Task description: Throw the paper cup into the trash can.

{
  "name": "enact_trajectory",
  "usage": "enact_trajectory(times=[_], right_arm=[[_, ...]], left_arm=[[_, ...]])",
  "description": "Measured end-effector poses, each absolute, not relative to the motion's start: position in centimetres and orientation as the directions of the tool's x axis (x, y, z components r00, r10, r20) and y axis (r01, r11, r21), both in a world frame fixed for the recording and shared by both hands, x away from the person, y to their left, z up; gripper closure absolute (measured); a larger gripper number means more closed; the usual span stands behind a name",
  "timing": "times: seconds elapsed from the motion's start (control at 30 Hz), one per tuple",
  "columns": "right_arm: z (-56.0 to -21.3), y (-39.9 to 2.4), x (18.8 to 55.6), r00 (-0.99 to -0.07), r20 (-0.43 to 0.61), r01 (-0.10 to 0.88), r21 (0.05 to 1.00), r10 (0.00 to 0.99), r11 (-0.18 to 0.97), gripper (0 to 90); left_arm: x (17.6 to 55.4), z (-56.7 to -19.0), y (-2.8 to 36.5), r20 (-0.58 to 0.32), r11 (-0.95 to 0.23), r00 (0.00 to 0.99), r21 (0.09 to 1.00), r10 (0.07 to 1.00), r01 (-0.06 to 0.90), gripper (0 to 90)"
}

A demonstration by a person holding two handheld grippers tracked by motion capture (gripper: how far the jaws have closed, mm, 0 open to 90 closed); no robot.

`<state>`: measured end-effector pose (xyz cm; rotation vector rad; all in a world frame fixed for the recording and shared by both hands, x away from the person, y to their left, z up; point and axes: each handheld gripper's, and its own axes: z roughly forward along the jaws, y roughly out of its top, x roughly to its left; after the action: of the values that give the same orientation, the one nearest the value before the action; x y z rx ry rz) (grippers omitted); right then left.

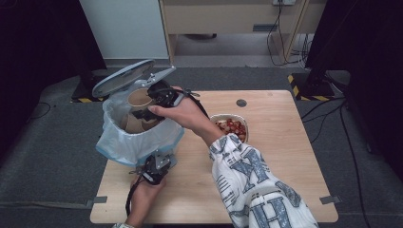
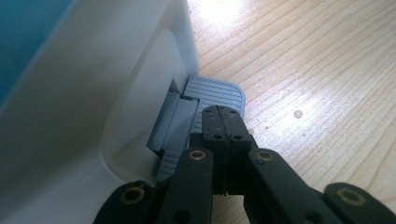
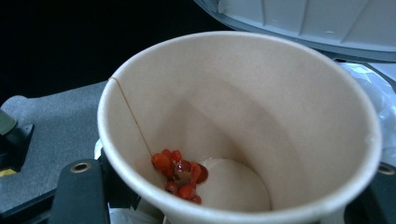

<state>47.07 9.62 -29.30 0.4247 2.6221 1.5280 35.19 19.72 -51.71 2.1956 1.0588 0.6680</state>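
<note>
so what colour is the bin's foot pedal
Light grey with fine ribs; the pedal shows best in the left gripper view.

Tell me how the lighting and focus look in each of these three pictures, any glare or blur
High view: evenly lit table, dark upper corners, slightly soft overall. Left gripper view: bright glare on the wood at top, the bin wall close and blurred, the pedal sharper. Right gripper view: the paper cup is evenly lit against a black background, its near rim soft, the red bits fairly sharp.

White sleeve (image 1: pixel 256 183) with grey-blue letters, black jaws.
</note>
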Motion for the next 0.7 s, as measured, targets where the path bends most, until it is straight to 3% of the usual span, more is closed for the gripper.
enact_trajectory(times=[0.37,0.47,0.7], right_arm=[[-29.9,9.88,46.92,-0.962,0.061,0.189,0.85,0.265,0.492,27.3],[-30.04,9.93,46.76,-0.964,0.036,0.168,0.852,0.265,0.495,18.3],[-29.87,9.66,46.56,-0.967,0.025,0.15,0.863,0.255,0.482,14.8]], left_arm=[[35.19,-51.71,19.71,0.176,-0.498,0.554,0.702,0.814,0.509,89.5],[35.19,-51.71,19.73,0.175,-0.498,0.555,0.702,0.813,0.509,89.5],[35.19,-51.71,19.71,0.176,-0.499,0.554,0.702,0.814,0.509,89.5]])
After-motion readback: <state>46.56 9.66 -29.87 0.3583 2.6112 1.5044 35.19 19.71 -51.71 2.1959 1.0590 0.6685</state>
